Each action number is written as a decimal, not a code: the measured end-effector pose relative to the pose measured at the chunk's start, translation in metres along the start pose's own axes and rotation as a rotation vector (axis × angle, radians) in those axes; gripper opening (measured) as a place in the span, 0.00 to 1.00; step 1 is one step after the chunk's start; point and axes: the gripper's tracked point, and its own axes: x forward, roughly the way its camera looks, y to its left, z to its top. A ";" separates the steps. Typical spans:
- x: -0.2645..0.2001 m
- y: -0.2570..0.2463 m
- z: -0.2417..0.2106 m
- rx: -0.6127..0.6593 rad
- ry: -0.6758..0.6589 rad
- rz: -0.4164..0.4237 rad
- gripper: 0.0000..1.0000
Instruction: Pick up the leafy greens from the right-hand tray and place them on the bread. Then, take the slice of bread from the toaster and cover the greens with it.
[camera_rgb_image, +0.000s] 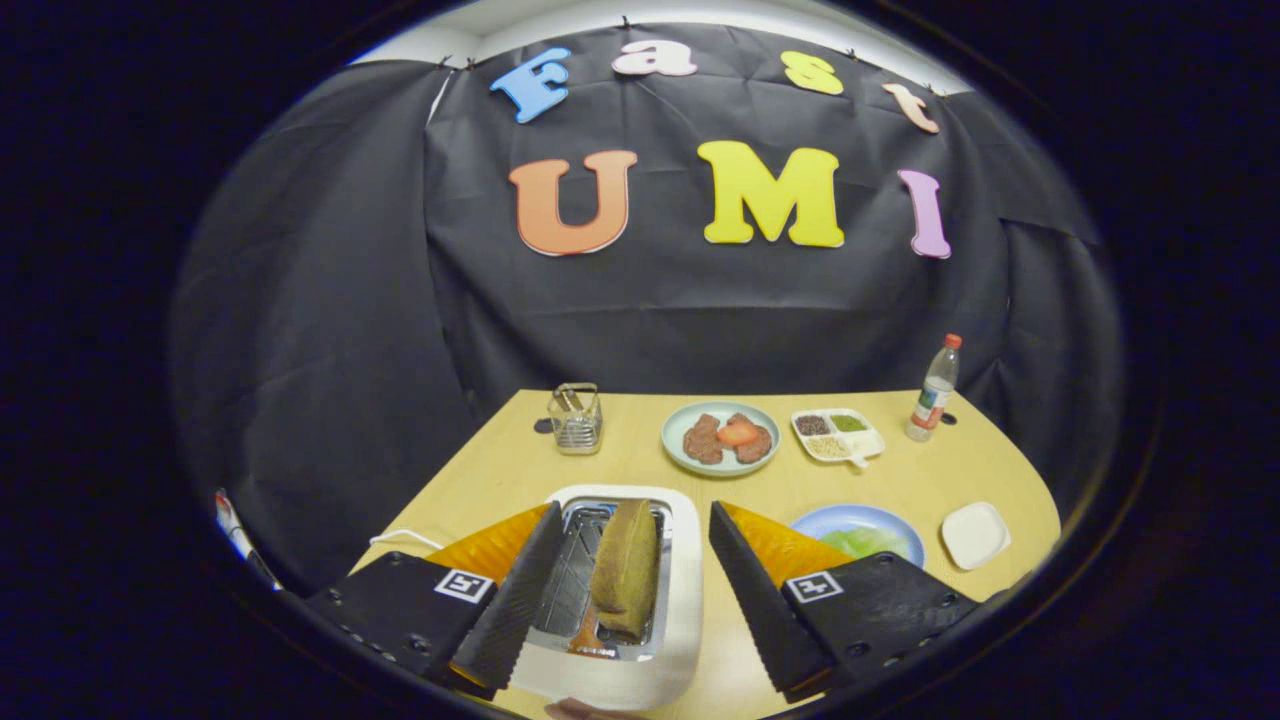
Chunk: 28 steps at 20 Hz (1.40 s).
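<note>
A white toaster (680, 590) stands on the wooden table (620, 465) right below me, with a brown slice of bread (627, 570) upright in its right slot. My gripper (630, 545) is open above it, one finger on each side of the toaster, not touching the slice. Leafy greens (866, 541) lie on a blue plate (822, 521) just right of the right finger. Beyond the toaster a pale green plate (678, 450) holds brown patties (704, 440) with a red tomato slice (738, 433) on them.
A clear glass holder (575, 418) stands at the back left. A white divided tray of seeds (838, 436) and a bottle with a red cap (935, 390) are at the back right. A small white square dish (975, 534) lies near the right edge.
</note>
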 end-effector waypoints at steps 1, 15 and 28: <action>0.006 0.000 -0.006 0.004 0.022 -0.018 0.89; 0.013 0.009 -0.019 -0.020 0.055 -0.054 0.12; -0.090 0.007 0.094 0.024 -0.174 0.014 0.11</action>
